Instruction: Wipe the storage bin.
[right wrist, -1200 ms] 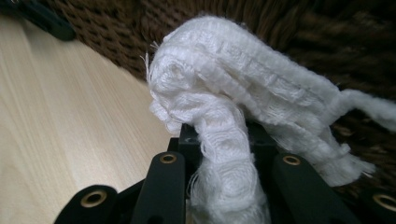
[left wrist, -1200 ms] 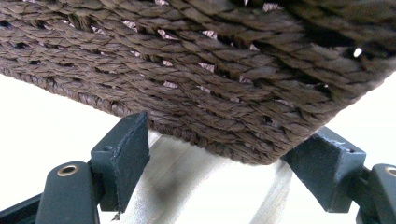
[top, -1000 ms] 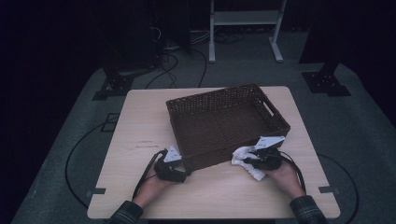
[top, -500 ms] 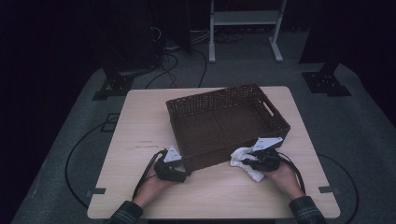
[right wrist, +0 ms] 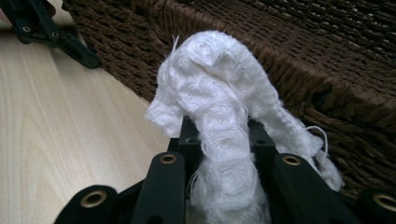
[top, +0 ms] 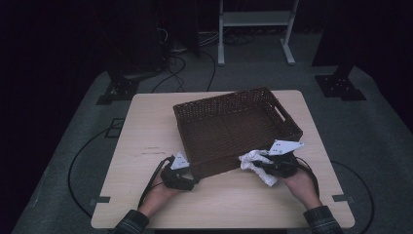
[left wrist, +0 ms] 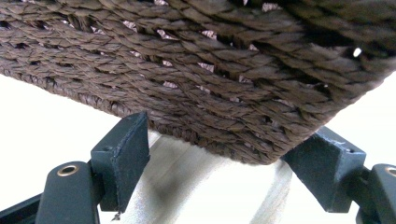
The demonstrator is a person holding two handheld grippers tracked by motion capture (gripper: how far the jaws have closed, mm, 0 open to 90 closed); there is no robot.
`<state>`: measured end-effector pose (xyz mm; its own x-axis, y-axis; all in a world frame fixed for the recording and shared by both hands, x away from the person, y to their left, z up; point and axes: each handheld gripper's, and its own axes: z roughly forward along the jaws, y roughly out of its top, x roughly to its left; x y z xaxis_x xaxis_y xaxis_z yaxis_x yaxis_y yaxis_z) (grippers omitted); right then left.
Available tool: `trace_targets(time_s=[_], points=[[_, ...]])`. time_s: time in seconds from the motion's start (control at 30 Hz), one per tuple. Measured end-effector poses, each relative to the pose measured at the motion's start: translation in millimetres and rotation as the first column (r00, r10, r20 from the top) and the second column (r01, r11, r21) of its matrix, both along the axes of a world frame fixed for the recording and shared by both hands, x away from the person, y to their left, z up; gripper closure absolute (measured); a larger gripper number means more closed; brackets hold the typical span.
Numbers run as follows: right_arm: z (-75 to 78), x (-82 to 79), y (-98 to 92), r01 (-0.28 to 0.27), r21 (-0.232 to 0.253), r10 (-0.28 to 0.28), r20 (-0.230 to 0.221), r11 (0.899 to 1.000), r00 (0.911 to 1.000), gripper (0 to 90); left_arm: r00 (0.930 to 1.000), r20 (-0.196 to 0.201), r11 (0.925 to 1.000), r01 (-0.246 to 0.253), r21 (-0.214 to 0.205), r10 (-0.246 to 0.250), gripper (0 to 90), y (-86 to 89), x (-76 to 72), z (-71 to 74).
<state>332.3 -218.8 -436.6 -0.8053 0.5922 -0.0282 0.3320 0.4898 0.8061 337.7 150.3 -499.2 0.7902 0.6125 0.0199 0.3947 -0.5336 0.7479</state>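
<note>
High view: my right tool is clamped on a crumpled white cloth just outside the near wall of the brown wicker basket, so I judge pickup done and the drop into the basket left. Left gripper view: my left tool straddles the basket's near corner, jaws wide, grip uncertain. Right gripper view: cloth soft, nubbly, fraying; light wood surface.

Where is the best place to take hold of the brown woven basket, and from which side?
Probably the cut-out handle in the right end wall of the basket: come from the right, one jaw through the opening, the other over the rim. The woven walls elsewhere are tall and offer no narrow edge.
</note>
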Motion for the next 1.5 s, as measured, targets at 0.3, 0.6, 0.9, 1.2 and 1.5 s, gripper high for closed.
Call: trace_targets(time_s=[0.3,0.6,0.9,1.2,1.5], points=[[20.7,-5.9,1.9,-0.024,0.046,0.021,0.057,0.999,0.9982,73.1,1.0,0.0,1.0,0.003,0.004,-0.003,22.3,0.2,0.1,0.1],[26.3,-0.6,-1.7,-0.044,0.136,0.042,0.017,0.99,0.999,73.5,1.0,0.0,1.0,0.003,0.004,-0.003,22.3,0.3,0.1,0.1],[31.9,4.5,10.6,-0.083,0.122,0.08,0.032,0.989,0.9963,73.2,1.0,-0.001,1.0,0.003,0.004,-0.003,22.3,0.3,0.0,0.2],[20.6,5.0,13.8,-0.087,0.114,0.087,0.003,0.99,0.9962,73.6,1.0,0.0,1.0,0.003,0.004,-0.003,22.3,0.3,0.1,0.2],[4.9,7.9,17.1,-0.09,0.085,0.094,-0.041,0.992,0.9947,73.6,1.0,0.0,1.0,0.001,-0.001,-0.001,22.3,0.1,-0.1,0.0]])
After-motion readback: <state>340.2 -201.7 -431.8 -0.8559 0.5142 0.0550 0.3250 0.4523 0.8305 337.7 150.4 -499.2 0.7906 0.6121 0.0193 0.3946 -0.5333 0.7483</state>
